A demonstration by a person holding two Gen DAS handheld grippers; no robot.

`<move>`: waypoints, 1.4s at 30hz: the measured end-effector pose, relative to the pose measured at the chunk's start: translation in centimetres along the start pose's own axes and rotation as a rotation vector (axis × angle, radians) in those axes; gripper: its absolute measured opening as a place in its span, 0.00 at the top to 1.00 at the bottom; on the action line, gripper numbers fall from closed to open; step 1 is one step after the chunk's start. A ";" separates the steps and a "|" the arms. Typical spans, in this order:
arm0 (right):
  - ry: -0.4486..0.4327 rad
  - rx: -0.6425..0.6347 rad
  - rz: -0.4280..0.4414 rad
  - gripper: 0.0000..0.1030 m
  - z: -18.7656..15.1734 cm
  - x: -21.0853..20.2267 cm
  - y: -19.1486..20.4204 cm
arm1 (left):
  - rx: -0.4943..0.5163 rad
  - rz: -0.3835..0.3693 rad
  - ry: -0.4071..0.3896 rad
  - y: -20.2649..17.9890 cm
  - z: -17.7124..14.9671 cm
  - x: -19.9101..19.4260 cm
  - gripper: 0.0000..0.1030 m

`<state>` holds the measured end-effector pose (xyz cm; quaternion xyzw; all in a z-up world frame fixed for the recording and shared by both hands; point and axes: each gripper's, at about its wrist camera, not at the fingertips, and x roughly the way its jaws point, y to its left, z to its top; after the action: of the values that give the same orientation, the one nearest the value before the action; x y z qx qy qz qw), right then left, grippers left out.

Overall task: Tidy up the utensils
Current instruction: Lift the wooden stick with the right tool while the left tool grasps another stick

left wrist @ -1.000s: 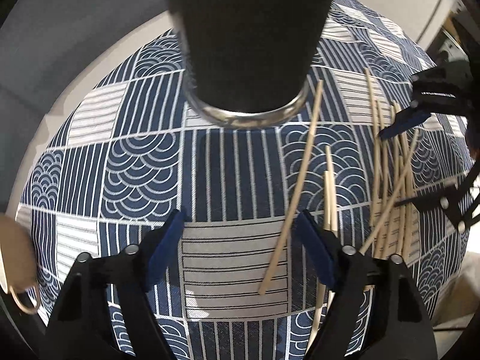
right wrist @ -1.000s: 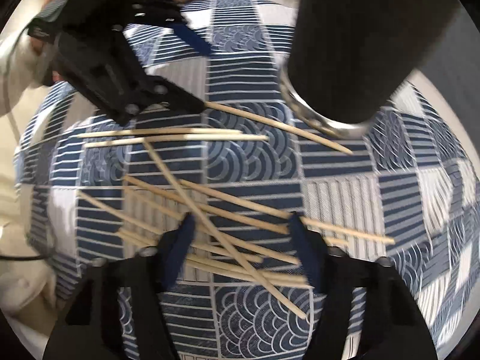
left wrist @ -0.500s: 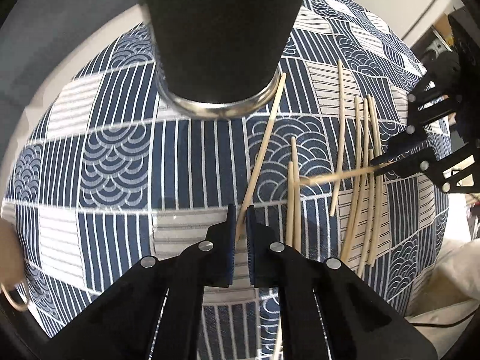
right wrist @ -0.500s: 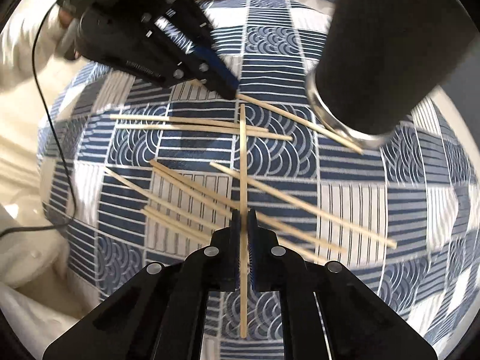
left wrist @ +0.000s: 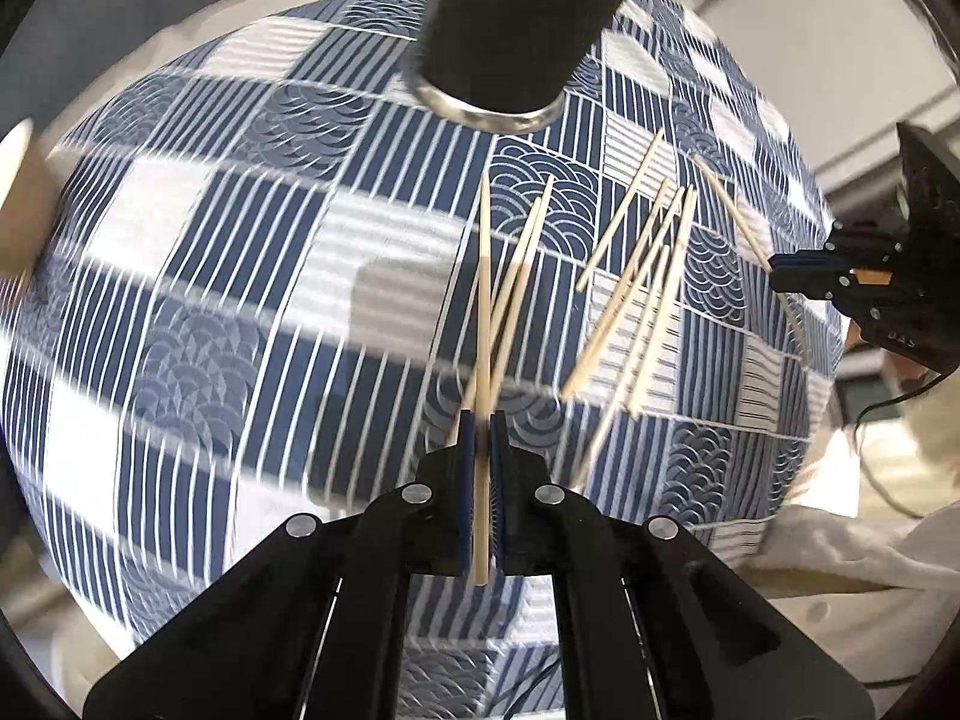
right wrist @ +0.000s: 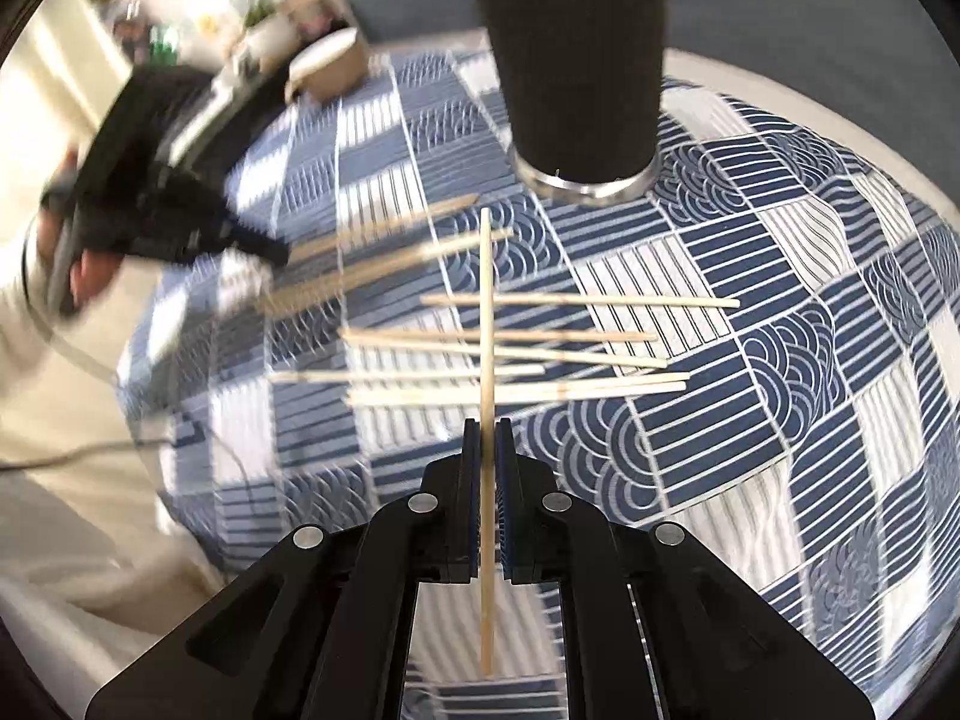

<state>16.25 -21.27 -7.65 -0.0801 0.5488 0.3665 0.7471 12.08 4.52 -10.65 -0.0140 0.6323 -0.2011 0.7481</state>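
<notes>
Several pale wooden chopsticks (right wrist: pixel 540 336) lie scattered on a blue-and-white patterned cloth (right wrist: pixel 780 312). A tall black cup with a metal base ring (right wrist: pixel 576 60) stands at the far side of the cloth and shows as the black cup (left wrist: pixel 510 18) in the left wrist view. My left gripper (left wrist: pixel 482 426) is shut on one chopstick (left wrist: pixel 483 276), which points away above the cloth. My right gripper (right wrist: pixel 487 432) is shut on another chopstick (right wrist: pixel 487 300), held upright across the loose ones. The left gripper (right wrist: pixel 264 249) shows blurred in the right wrist view; the right gripper (left wrist: pixel 780 267) shows at the right edge of the left wrist view.
A beige mug (right wrist: pixel 330 63) stands at the cloth's far left corner, seen blurred as a beige mug (left wrist: pixel 18 198) in the left wrist view. A person's hand and cream sleeve (right wrist: pixel 36 294) hold the left gripper. Cream fabric and a cable (left wrist: pixel 888 396) lie off the cloth's right side.
Both grippers closed, each on a chopstick, then rose away from the cloth with it. The black cup now looks farther off in both views.
</notes>
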 end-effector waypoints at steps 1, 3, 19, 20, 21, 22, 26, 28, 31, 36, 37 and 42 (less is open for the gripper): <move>-0.020 0.023 0.006 0.95 -0.3 -0.8 -0.6 | -0.041 -0.008 -0.016 0.2 -0.9 -0.7 0.95; -0.083 0.079 0.022 0.95 -0.1 -1.7 -0.5 | -0.127 -0.060 -0.034 0.9 -2.5 -1.6 0.95; -0.448 0.198 0.052 0.95 6.0 -9.6 -3.2 | -0.281 -0.157 -0.310 0.1 -0.8 -8.0 0.98; -0.464 0.185 0.047 0.95 6.7 -10.1 -3.1 | -0.266 -0.153 -0.320 -0.1 -0.3 -8.6 0.98; -0.476 0.173 0.045 0.95 7.3 -10.4 -3.0 | -0.255 -0.145 -0.326 -0.1 -0.1 -9.0 0.98; -0.485 0.163 0.047 0.95 7.8 -10.7 -2.9 | -0.237 -0.122 -0.331 -0.3 0.3 -9.4 0.98; -0.518 0.121 0.057 0.95 9.0 -10.8 -1.6 | -0.166 -0.019 -0.243 -0.8 0.8 -7.1 0.94; -0.501 0.117 0.055 0.95 8.8 -10.1 -1.0 | -0.104 0.010 -0.193 -1.3 0.7 -5.3 0.78; -0.438 0.114 0.040 0.95 7.7 -8.5 -0.2 | -0.102 0.094 -0.159 0.1 0.2 -3.6 0.64; -0.336 0.147 0.034 0.95 4.7 -6.0 -0.3 | -0.263 0.301 -0.167 7.0 -0.2 -2.6 0.53; -0.326 0.155 0.033 0.95 4.4 -5.6 -0.4 | -0.301 0.341 -0.152 8.8 -0.3 -1.9 0.53; -0.294 0.217 0.015 0.95 2.7 -4.3 -1.3 | -0.355 0.321 -0.110 11.3 -0.3 0.2 0.53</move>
<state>18.60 -22.77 -3.19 0.0595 0.4704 0.3186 0.8208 15.04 14.88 -13.97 -0.0554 0.6102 0.0355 0.7895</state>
